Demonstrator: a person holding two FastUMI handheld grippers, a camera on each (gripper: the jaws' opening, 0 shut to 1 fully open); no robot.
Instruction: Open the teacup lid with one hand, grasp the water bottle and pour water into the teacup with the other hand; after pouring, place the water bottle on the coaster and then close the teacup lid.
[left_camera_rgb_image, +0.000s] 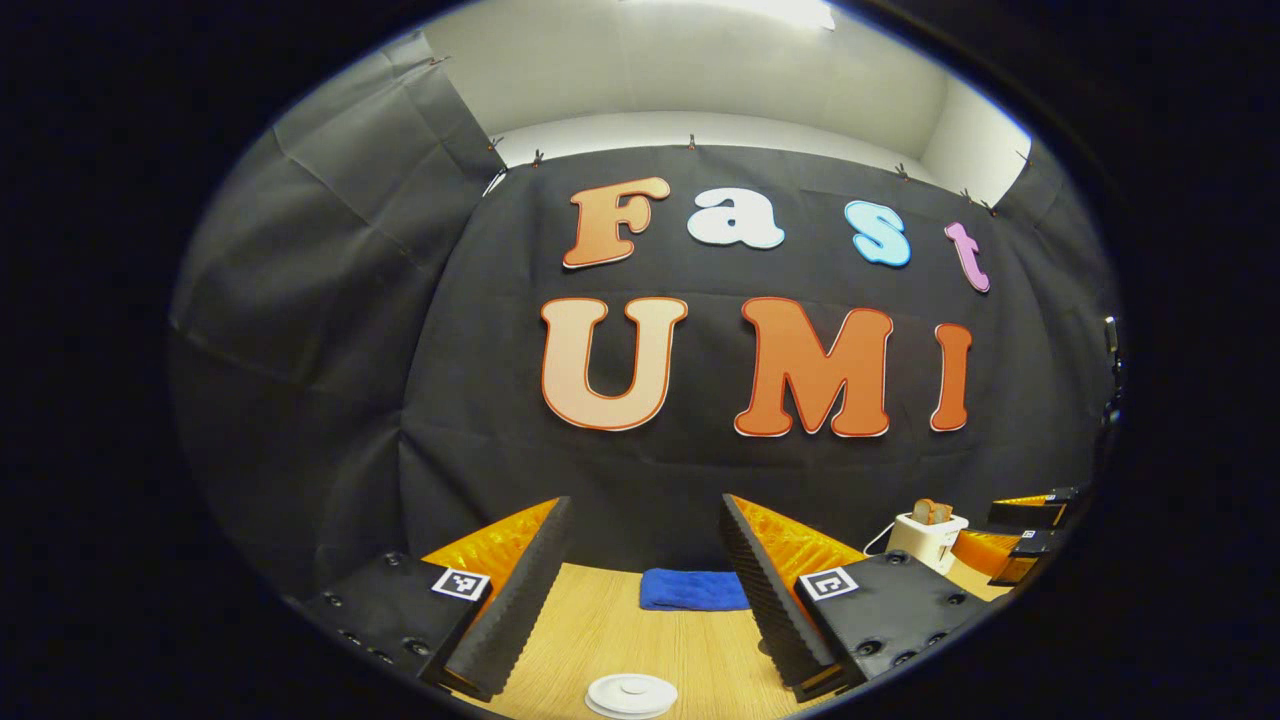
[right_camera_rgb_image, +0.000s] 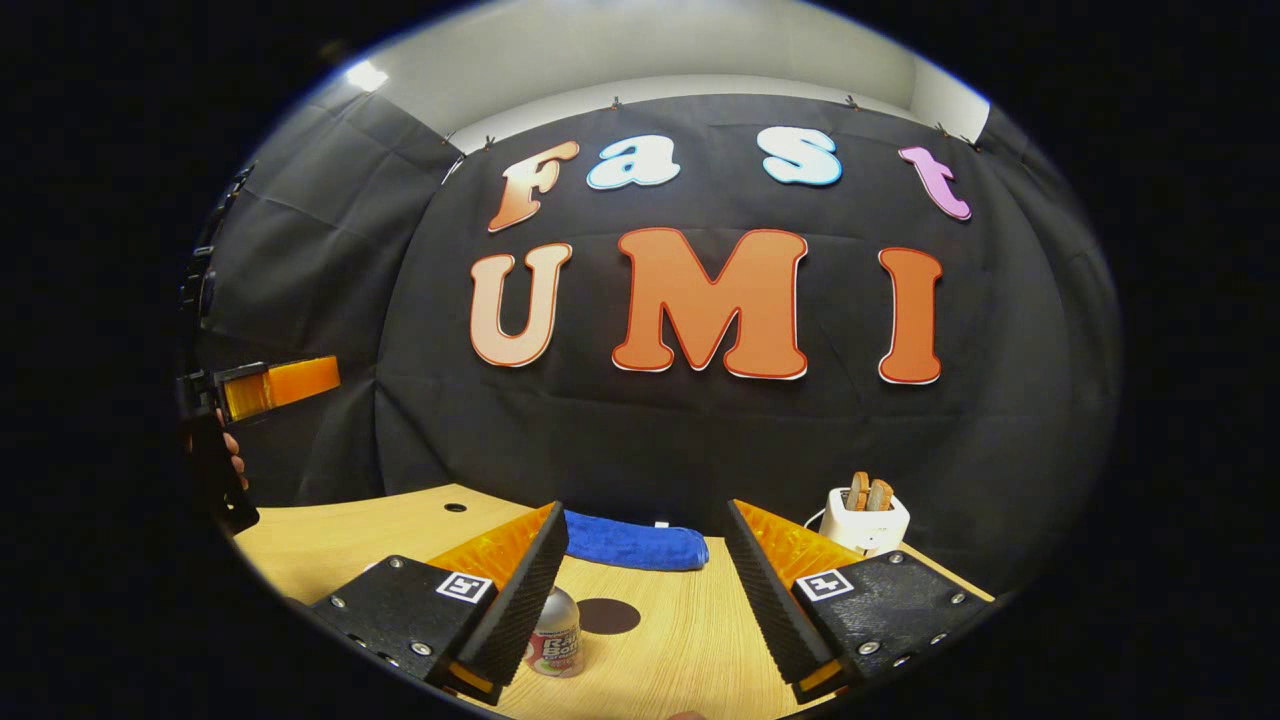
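In the left gripper view, the white round teacup lid (left_camera_rgb_image: 631, 694) lies at the bottom edge on the wooden table (left_camera_rgb_image: 660, 640), below and between the fingers of my left gripper (left_camera_rgb_image: 645, 520), which stands open and holds nothing. In the right gripper view, a small water bottle (right_camera_rgb_image: 556, 632) with a silver cap and a printed label stands upright beside the left finger of my right gripper (right_camera_rgb_image: 645, 525), which is open and above it. A dark round coaster (right_camera_rgb_image: 608, 616) lies flat just right of the bottle. The left gripper (right_camera_rgb_image: 262, 388) and a hand show at the far left.
A folded blue cloth (right_camera_rgb_image: 632, 541) lies at the back of the table against the black wall. A white toaster (right_camera_rgb_image: 868, 517) with bread slices stands at the back right. A small hole (right_camera_rgb_image: 455, 507) marks the table top at the left.
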